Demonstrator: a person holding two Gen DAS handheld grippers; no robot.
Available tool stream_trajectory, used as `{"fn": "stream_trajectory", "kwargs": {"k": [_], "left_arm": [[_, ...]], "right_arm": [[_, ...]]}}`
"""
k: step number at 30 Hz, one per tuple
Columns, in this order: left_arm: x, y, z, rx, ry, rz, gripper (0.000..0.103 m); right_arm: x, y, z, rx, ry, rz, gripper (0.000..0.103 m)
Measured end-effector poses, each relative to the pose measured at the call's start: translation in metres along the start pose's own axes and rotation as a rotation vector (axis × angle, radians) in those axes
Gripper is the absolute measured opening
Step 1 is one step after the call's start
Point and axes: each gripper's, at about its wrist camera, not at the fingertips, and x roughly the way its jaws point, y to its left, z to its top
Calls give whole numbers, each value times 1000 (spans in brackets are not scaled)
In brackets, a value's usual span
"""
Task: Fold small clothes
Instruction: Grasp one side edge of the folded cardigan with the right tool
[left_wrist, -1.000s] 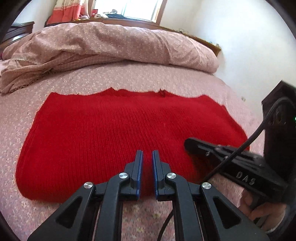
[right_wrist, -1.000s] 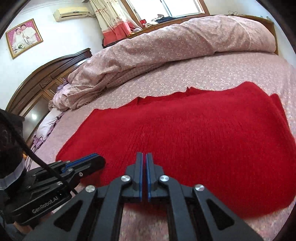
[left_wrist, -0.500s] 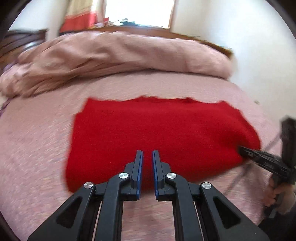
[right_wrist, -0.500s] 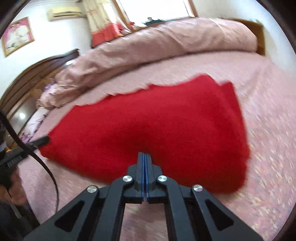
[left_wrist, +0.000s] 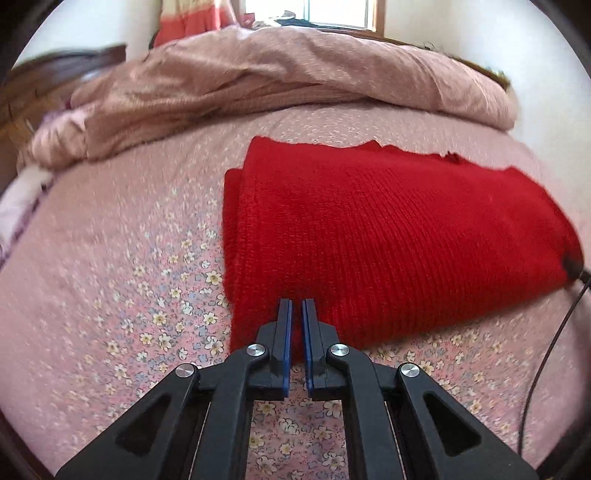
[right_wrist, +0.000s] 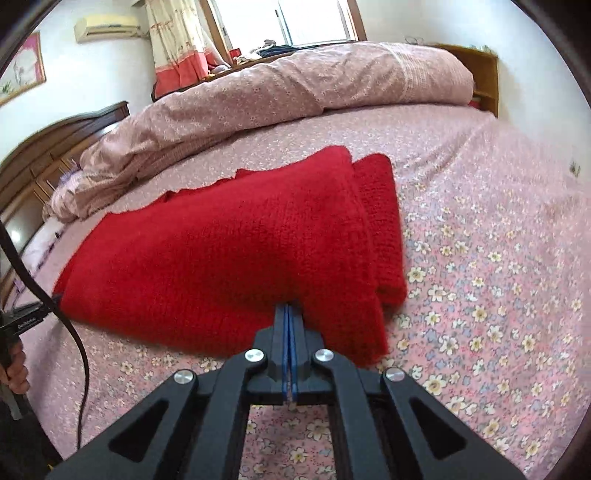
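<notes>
A red knitted garment (left_wrist: 388, 236) lies folded flat on the pink flowered bed sheet (left_wrist: 122, 280). It also shows in the right wrist view (right_wrist: 229, 258). My left gripper (left_wrist: 297, 306) stands at the garment's near left corner, its jaws a narrow gap apart with nothing visible between them. My right gripper (right_wrist: 289, 310) is at the near right corner, jaws pressed together, and the knit's edge lifts slightly over the tips. The right gripper's tip (left_wrist: 572, 269) shows at the far right of the left wrist view. The left gripper's tip (right_wrist: 26, 314) shows at the left edge of the right wrist view.
A bunched pink duvet (left_wrist: 280, 77) lies across the far side of the bed. A dark wooden headboard (right_wrist: 48, 155) stands at left, a wooden nightstand (right_wrist: 480, 77) at far right. A black cable (right_wrist: 55, 306) hangs near the left gripper.
Both grippers have moved apart, from the middle of the garment's near edge to its two near corners. The right jaws stay pressed together, the left slightly parted.
</notes>
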Motion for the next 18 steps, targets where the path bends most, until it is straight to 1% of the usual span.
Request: {"fn": "stream_trajectory", "kwargs": {"k": [2,3,5,7,9,11,12,13,15,18], "left_arm": [[-2,-7,3,8,-12,7,1],[-7,-12,4,13,-20,-5,1],[-17,-22,5,31,-39,-43,1],[-27,-40,6,64,-64,-98,1],[-39,-55,8,97,-89,-148,1],[-50,-72,12,135,-118,-181,1],[-54,-79,15,153,-129,-187,2],[-56,-89,20,180,-143,-188,2],[-56,-99,29,203,-156,-177,2],[-52,-111,42,178,-158,-183,3]], "right_arm": [[0,1,0,-10,3,-5,0],[-2,2,1,-12,4,-4,0],[-2,1,2,-4,5,10,0],[-3,-1,3,14,6,34,0],[-7,-5,7,41,-7,85,0],[-16,-8,12,71,-39,137,8],[-21,-11,15,90,-64,154,23],[-27,-15,19,112,-97,171,49],[-36,-30,30,180,-148,204,71],[-41,-54,47,289,-189,239,71]]}}
